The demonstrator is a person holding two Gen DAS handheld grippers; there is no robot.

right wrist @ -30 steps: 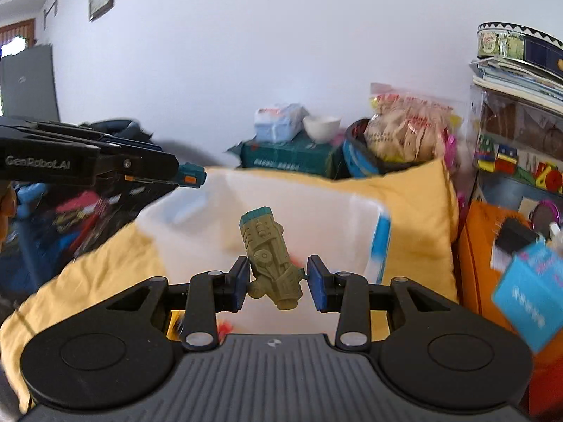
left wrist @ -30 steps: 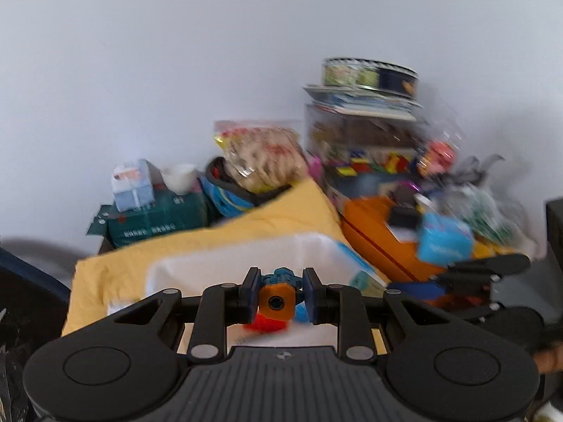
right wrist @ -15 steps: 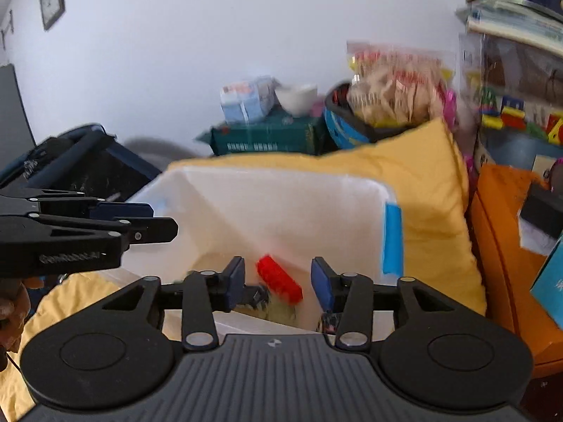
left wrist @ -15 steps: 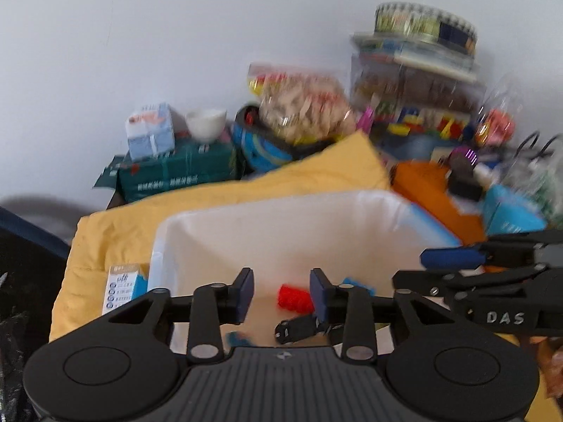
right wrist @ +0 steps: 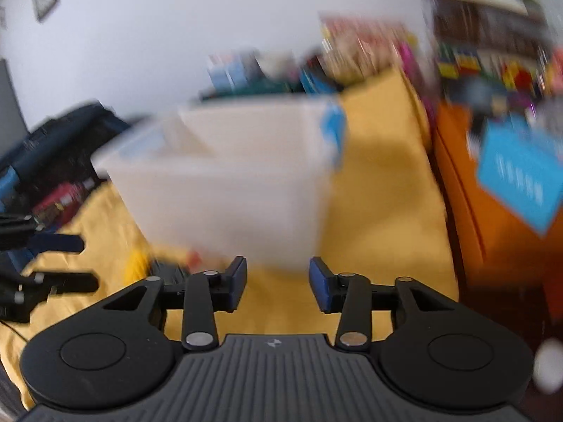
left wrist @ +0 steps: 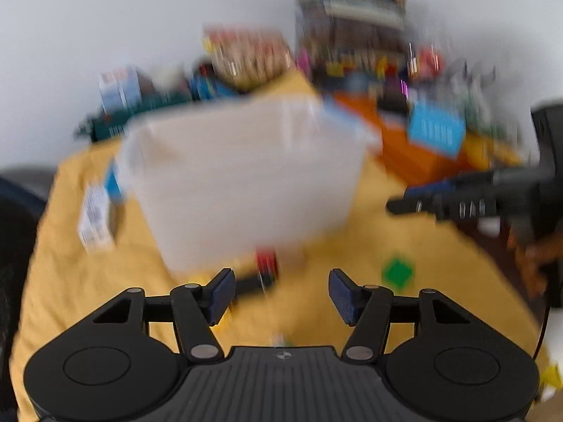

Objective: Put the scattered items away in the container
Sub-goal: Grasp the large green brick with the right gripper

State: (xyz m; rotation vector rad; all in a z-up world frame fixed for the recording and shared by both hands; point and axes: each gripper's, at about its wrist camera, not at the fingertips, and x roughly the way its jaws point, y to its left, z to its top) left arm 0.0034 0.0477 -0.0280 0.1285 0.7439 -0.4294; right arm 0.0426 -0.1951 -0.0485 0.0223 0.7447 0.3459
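Both views are motion-blurred. The white plastic container (left wrist: 246, 176) (right wrist: 228, 183) stands on a yellow cloth (left wrist: 352, 302). In front of its near wall lie a red-and-black piece (left wrist: 265, 263), a black piece (left wrist: 250, 285) (right wrist: 169, 270), a green piece (left wrist: 397, 272) and a yellow piece (right wrist: 137, 263). My left gripper (left wrist: 279, 292) (right wrist: 77, 263) hangs low over the cloth just short of the red and black pieces, its jaws opening and nothing between them. To its right, my right gripper (right wrist: 278, 281) (left wrist: 404, 200) faces the container's wall, jaws closing on nothing.
An orange case (right wrist: 499, 232) with a blue box (right wrist: 517, 176) on it runs along the right. Stacked boxes (left wrist: 352, 28), a snack bag (left wrist: 246, 59) and a green box (left wrist: 140, 116) crowd the wall behind. A dark bag (right wrist: 52, 147) lies at the left.
A second ago my left gripper held an orange-and-blue toy and my right an olive one. Both toys dropped into the container. Both grippers then sank in front of it, and the left jaws widened.
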